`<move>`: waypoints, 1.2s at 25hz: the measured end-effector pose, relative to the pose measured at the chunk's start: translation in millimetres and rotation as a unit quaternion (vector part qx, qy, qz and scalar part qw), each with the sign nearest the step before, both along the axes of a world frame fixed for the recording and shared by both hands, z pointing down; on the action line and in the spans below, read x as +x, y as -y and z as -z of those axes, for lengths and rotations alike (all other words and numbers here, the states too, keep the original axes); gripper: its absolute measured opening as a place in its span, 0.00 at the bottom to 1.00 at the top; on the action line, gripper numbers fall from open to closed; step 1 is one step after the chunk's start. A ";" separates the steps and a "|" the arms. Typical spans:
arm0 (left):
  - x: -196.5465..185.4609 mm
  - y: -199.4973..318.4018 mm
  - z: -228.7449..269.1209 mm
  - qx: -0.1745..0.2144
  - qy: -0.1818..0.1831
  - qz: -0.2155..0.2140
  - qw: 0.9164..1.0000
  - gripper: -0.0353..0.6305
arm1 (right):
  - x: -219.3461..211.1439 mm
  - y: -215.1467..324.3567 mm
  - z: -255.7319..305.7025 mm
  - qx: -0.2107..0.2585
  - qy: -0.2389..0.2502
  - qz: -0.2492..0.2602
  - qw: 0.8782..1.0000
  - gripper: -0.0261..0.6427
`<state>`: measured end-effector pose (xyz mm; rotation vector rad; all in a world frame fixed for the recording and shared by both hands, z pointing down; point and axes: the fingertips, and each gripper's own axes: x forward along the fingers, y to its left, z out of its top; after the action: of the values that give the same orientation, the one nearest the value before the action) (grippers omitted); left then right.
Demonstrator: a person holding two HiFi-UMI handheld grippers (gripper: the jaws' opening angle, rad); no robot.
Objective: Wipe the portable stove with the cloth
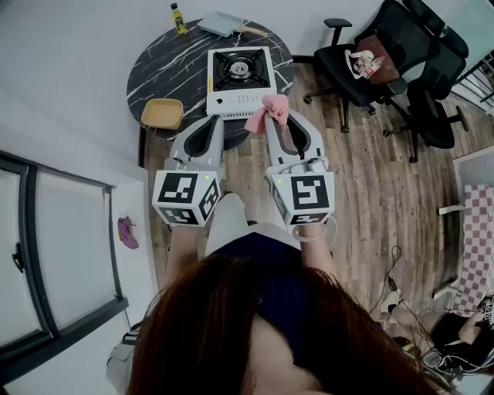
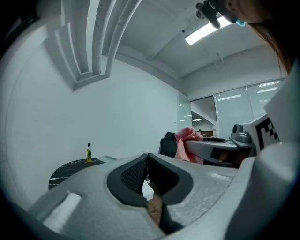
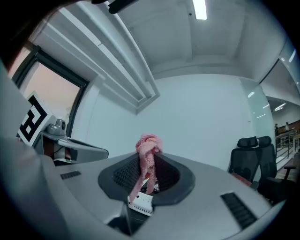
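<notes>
A white portable stove with a black burner sits on a round dark marble table. A pink cloth hangs bunched from the tip of my right gripper, which is shut on it just short of the stove's front edge. In the right gripper view the pink cloth sticks up between the jaws, with the stove below. My left gripper is shut and holds nothing, beside the right one near the table's front edge. The left gripper view shows the cloth off to the right.
On the table stand a small yellow-green bottle, a blue-grey dustpan-like pan and a yellow bowl. Black office chairs stand right of the table on the wood floor. A window frame is at my left.
</notes>
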<state>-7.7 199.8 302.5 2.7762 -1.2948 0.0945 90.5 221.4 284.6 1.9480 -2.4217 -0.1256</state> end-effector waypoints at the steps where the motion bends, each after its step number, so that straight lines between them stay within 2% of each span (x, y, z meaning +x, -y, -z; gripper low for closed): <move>1: -0.7 3.6 0.9 0.001 -0.001 0.001 1.000 0.07 | 0.0 2.8 0.0 0.001 0.002 -0.001 1.000 0.15; 6: -1.7 19.5 2.4 0.000 -0.002 -0.003 1.000 0.07 | -0.8 18.0 1.7 0.008 0.019 -0.003 1.000 0.15; 30: -17.2 122.9 -3.3 -0.045 -0.010 -0.024 0.999 0.07 | -14.0 133.9 -1.1 -0.022 -0.006 -0.034 0.999 0.16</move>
<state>-25.0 76.9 305.9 2.7267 -1.1880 0.1255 76.5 87.5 285.7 2.0019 -2.3271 -0.0818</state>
